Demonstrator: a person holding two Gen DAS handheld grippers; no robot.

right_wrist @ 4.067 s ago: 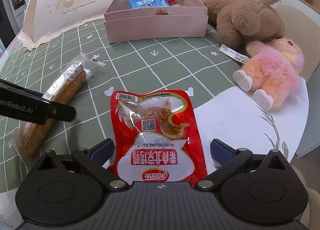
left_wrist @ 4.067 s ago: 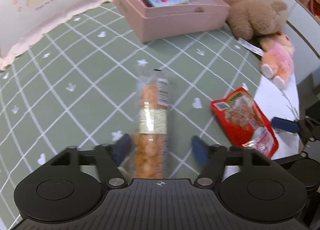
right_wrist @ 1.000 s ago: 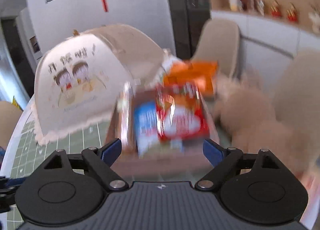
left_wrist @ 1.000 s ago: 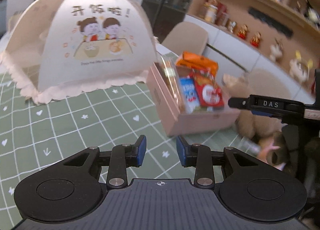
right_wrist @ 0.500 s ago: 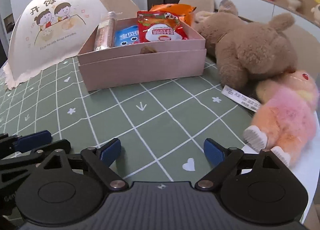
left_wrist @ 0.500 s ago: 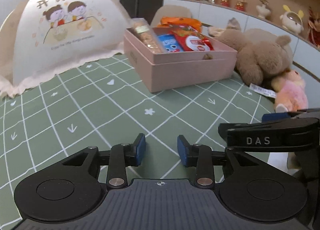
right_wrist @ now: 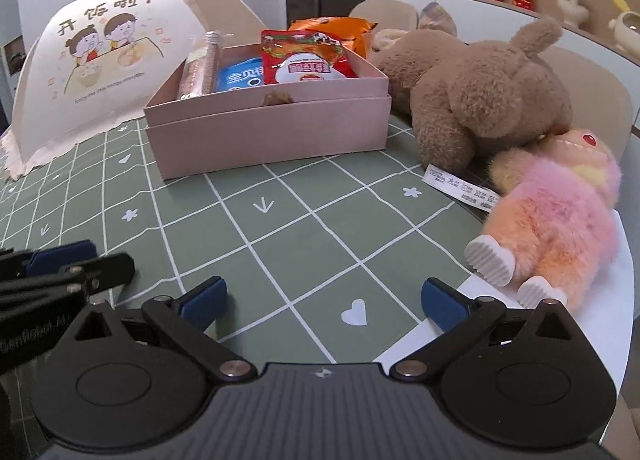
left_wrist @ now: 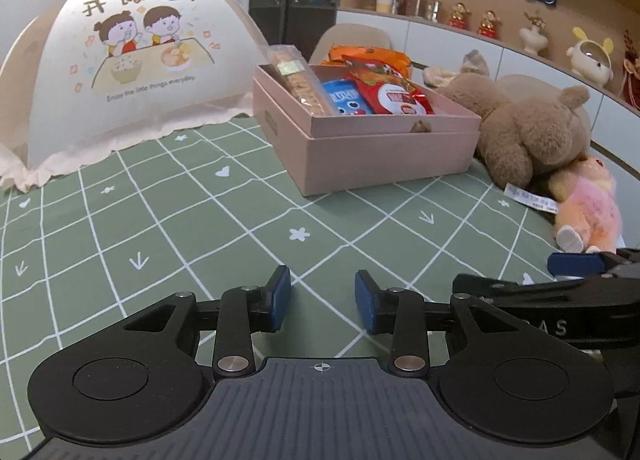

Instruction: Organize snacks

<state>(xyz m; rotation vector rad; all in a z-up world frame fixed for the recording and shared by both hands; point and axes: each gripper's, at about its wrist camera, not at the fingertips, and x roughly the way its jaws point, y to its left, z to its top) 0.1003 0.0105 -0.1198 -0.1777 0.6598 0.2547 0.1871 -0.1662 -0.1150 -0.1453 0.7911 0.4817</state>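
Left gripper [left_wrist: 322, 302] low over the green checked tablecloth [left_wrist: 168, 228], blue pads set a modest gap apart, nothing between them, nothing touched. Right gripper [right_wrist: 323, 302] just beside it (its dark frame crossing the right edge of the left wrist view), pads spread wide, likewise holding nothing, hovering near the table's edge.

Ahead of both, well apart from the pads: one pink box [left_wrist: 384, 148], lid off, standing on the cloth. Inside, three snacks side by side: a long clear-wrapped bread stick [left_wrist: 298, 80] propped along the left wall with its top end poking above the rim, a blue packet [left_wrist: 346, 98] in the middle, a red pouch [left_wrist: 390, 90] on the right leaning up over the back. Behind the box, one orange bag [right_wrist: 332, 30], whether touching the box or not, cannot tell.

Left of the box, one white mesh food cover [left_wrist: 132, 64] with a cartoon of two children, lace hem on the cloth. Right of the box, two soft toys: a brown teddy bear [right_wrist: 488, 100] lying against the box's right corner, and a pink and orange plush [right_wrist: 560, 220] nearer the right gripper, lying against the bear and close to the right pad. Open cloth between grippers and box, nothing in the way.
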